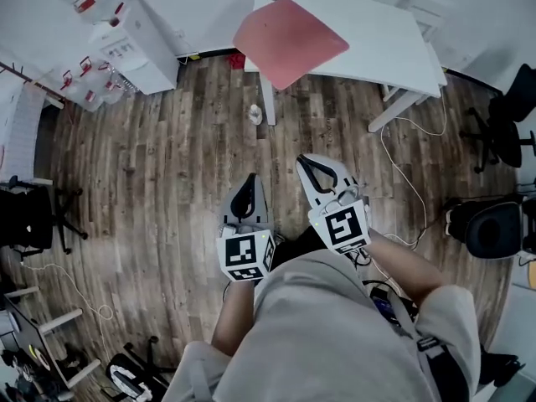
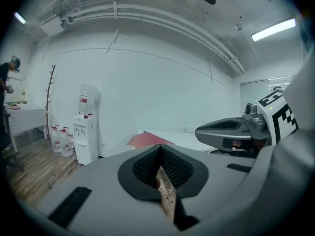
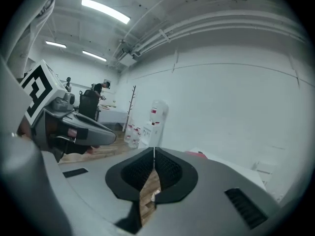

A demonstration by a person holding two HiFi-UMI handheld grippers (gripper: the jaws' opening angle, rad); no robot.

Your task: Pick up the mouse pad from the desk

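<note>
Two claws, held side by side over the wood floor [image 1: 159, 166]. Left claw [image 1: 249, 179]: jaws fully together, nothing between them. Right claw [image 1: 306, 161]: jaws also together, empty. Further ahead, one white tabletop [image 1: 381, 44]. One red mouse pad [image 1: 289, 38] lies flat on its near left corner, one corner hanging over the edge, well apart from both claws. One water dispenser [image 1: 138, 47] stands by the far wall, left of the tabletop.
</note>
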